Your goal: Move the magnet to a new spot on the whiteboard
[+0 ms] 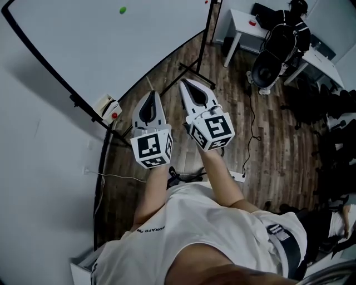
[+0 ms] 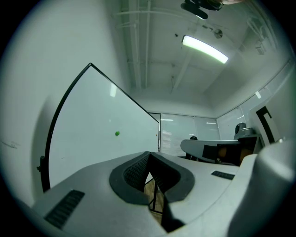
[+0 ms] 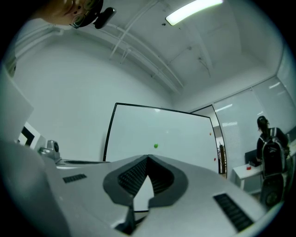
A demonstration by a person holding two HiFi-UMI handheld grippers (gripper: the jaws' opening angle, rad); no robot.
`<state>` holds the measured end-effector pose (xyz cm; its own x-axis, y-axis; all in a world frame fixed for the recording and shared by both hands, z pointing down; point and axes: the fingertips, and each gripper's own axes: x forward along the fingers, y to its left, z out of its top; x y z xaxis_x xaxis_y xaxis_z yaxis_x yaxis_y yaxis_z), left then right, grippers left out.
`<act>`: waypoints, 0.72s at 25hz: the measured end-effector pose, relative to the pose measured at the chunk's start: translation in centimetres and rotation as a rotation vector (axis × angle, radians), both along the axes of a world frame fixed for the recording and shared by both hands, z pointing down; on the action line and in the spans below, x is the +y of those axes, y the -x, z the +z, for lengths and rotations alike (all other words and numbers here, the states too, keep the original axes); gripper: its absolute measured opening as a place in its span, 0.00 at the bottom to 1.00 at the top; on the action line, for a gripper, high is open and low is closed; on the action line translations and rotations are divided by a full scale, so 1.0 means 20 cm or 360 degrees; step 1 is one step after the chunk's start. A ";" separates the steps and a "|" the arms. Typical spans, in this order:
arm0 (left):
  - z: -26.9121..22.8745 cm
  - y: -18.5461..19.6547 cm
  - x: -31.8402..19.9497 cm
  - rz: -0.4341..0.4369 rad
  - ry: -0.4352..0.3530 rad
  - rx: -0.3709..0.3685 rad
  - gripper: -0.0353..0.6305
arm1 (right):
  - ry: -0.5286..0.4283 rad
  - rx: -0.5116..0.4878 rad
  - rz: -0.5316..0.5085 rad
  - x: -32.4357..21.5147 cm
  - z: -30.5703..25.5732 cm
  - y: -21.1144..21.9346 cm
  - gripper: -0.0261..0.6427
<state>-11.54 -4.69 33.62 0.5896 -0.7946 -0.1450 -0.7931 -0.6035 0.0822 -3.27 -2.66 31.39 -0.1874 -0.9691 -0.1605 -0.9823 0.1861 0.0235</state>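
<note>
A small green magnet (image 1: 122, 9) sticks to the large whiteboard (image 1: 83, 44) at the upper left of the head view, well beyond both grippers. It also shows in the left gripper view as the green magnet (image 2: 117, 134) and in the right gripper view as the green magnet (image 3: 156, 146) above the jaw tips. My left gripper (image 1: 150, 96) and right gripper (image 1: 187, 83) are held side by side over the wooden floor, pointing toward the board. The jaws of each meet at the tips with nothing between them.
The whiteboard's black stand legs (image 1: 194, 69) spread over the floor ahead. A white box with a red spot (image 1: 109, 107) hangs at the board's lower edge. Small red magnets (image 3: 215, 159) sit near its right rim. A white table (image 1: 245, 25) and a seated person (image 1: 283, 42) are at the right.
</note>
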 end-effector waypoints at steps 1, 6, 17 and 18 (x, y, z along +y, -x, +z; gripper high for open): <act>0.00 0.00 -0.01 -0.0004 -0.0001 -0.0001 0.06 | -0.0002 0.0003 -0.0004 -0.02 0.00 0.00 0.04; -0.01 -0.05 -0.08 -0.0034 -0.0025 -0.0012 0.06 | -0.0026 0.0010 -0.0033 -0.11 -0.01 -0.05 0.04; -0.03 -0.30 -0.43 -0.0157 -0.0064 -0.0055 0.06 | -0.0062 0.0003 -0.0181 -0.45 -0.02 -0.26 0.04; -0.03 -0.34 -0.46 -0.0169 -0.0061 -0.0059 0.06 | -0.0061 -0.0006 -0.0193 -0.49 -0.02 -0.29 0.04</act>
<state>-4.84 -13.98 33.00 0.5079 -0.8472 -0.1559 -0.8548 -0.5180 0.0300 2.59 -12.38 31.01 -0.3022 -0.9325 -0.1980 -0.9527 0.3026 0.0292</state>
